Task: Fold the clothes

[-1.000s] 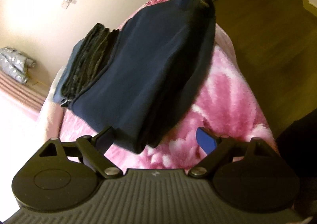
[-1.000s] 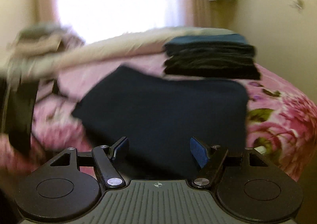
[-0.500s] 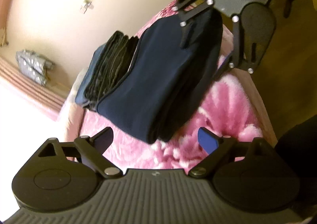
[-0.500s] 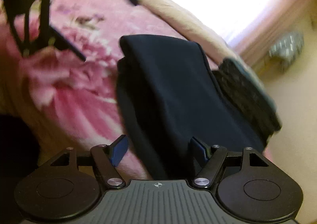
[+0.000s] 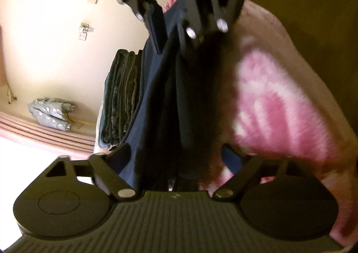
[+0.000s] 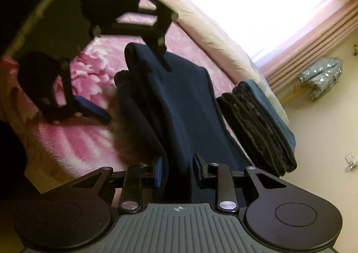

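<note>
A folded navy garment (image 6: 179,105) lies on a pink floral blanket (image 6: 78,141). My right gripper (image 6: 177,173) is shut on its near edge. In the left wrist view the navy garment (image 5: 161,107) runs between my open left gripper's (image 5: 176,154) jaws, which straddle its end. The right gripper (image 5: 172,31) shows at the garment's far end in the left wrist view. The left gripper (image 6: 136,89) shows in the right wrist view, one finger above the fold and one on the blanket.
A stack of folded dark and blue-grey clothes (image 6: 259,127) lies beside the navy garment, near the bed edge and wall (image 6: 324,141). The stack (image 5: 120,96) also shows in the left wrist view. A silver bag (image 6: 322,78) lies on the floor by a bright window.
Both grippers have moved in to opposite ends of the navy garment. The right gripper's jaws have closed on its edge. The left gripper's jaws now straddle the other end.
</note>
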